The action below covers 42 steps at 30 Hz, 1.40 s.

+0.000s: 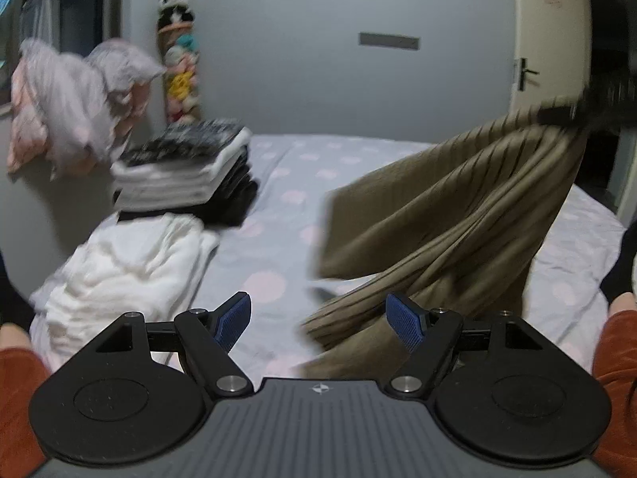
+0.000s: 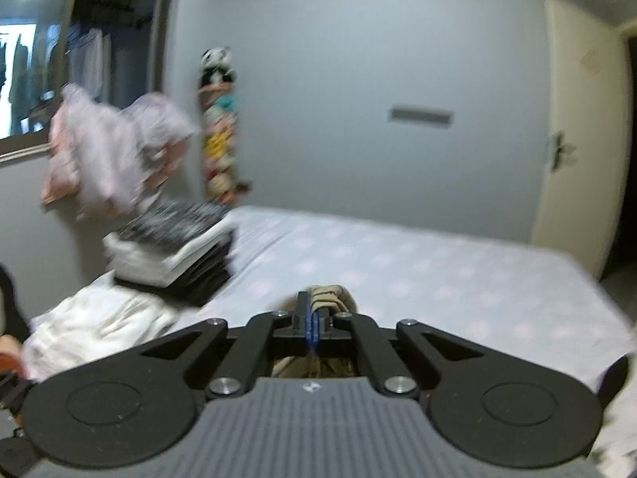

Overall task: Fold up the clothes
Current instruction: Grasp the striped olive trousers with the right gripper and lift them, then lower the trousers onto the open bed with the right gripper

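Clothes are spread over a bed (image 1: 358, 147) covered with a pale sheet dotted in pink. One olive-brown ribbed garment (image 1: 450, 215) is lifted off the bed at the right side of the left wrist view: its top corner is pinched high up by the right claw (image 1: 565, 113), which shows there as a dark blur, and the cloth hangs from that point in long slanting folds, its lower part trailing onto the sheet just beyond the left claw (image 1: 318, 320). In the right wrist view the right claw (image 2: 314, 318) has its blue pads pressed together on a bunch of the same striped cloth, which puffs out above and below the fingers.

The left claw stands spread, its blue pads (image 1: 235, 318) well apart with nothing between them; bare sheet shows in the gap, and the garment's hem lies near the right pad.

At the far left of the bed sits a stack of folded clothes (image 1: 187, 171), black and white layers with a dark patterned piece on top. Nearer, beside the stack, lies a crumpled white garment (image 1: 127, 267). Pink and grey cloth (image 1: 75, 103) hangs on the left wall, and a column of plush toys (image 1: 179, 59) hangs in the corner behind the stack. A cream door (image 1: 545, 40) with a dark handle stands at the far right. Orange sleeves (image 1: 16, 390) show at both lower edges.
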### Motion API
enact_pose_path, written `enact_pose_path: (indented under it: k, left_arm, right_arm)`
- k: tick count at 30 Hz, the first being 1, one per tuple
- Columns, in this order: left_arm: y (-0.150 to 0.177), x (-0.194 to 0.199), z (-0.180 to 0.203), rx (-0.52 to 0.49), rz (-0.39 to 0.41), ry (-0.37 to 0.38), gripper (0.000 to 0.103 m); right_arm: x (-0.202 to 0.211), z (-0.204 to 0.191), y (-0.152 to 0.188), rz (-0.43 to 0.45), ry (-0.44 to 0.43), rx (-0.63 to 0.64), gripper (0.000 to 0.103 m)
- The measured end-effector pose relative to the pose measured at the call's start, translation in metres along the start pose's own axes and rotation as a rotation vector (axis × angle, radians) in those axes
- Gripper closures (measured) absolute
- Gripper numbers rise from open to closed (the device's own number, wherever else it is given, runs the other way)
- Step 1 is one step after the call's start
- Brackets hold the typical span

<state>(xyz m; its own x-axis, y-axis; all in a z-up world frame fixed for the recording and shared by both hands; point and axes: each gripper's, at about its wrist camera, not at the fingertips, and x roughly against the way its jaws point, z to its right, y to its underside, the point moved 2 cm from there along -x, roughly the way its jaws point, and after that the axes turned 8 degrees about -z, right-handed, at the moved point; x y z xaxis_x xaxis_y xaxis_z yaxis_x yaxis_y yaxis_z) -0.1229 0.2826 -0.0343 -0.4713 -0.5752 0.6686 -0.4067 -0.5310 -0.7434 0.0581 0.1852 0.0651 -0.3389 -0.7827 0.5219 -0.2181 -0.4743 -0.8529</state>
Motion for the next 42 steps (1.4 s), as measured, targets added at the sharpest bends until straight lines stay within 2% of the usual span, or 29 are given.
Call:
enact_pose_path:
  k: [5, 9, 13, 18, 21, 25, 28, 30, 35, 40, 42]
  left_arm:
    - [0.014, -0.022, -0.029, 0.062, -0.076, 0.012, 0.015]
    - [0.026, -0.041, -0.039, 0.070, -0.137, 0.043, 0.015]
    - [0.038, -0.063, -0.042, 0.079, -0.207, 0.070, 0.015]
    - [0.051, -0.086, -0.043, 0.074, -0.266, 0.084, 0.015]
    - [0.055, -0.093, -0.045, 0.075, -0.287, 0.083, 0.015]
    - [0.058, -0.096, -0.055, 0.085, -0.294, 0.089, 0.015]
    - [0.059, -0.096, -0.062, 0.098, -0.287, 0.085, 0.015]
    - [0.059, -0.096, -0.066, 0.124, -0.280, 0.092, 0.015]
    - [0.051, -0.101, -0.075, 0.190, -0.291, 0.147, 0.015]
    - [0.047, -0.119, -0.066, 0.167, -0.332, 0.104, 0.016]
    - [0.047, -0.128, -0.058, 0.139, -0.360, 0.081, 0.026]
  right_arm:
    - [-0.061, -0.022, 0.050, -0.166, -0.075, -0.046, 0.102]
    - [-0.092, -0.044, 0.104, -0.289, -0.083, -0.047, 0.102]
    - [-0.121, -0.045, 0.145, -0.428, -0.063, -0.059, 0.102]
    - [-0.139, -0.040, 0.190, -0.572, -0.074, -0.076, 0.101]
    - [-0.142, -0.041, 0.203, -0.620, -0.099, -0.070, 0.101]
    - [-0.134, -0.037, 0.199, -0.623, -0.123, -0.063, 0.096]
    - [-0.124, -0.029, 0.185, -0.590, -0.132, -0.074, 0.084]
    - [-0.115, -0.021, 0.176, -0.554, -0.136, -0.094, 0.070]
    - [-0.111, -0.006, 0.156, -0.475, -0.131, -0.128, 0.061]
    - [-0.120, 0.011, 0.141, -0.411, -0.103, -0.152, 0.045]
    - [-0.130, 0.013, 0.136, -0.402, -0.094, -0.158, 0.038]
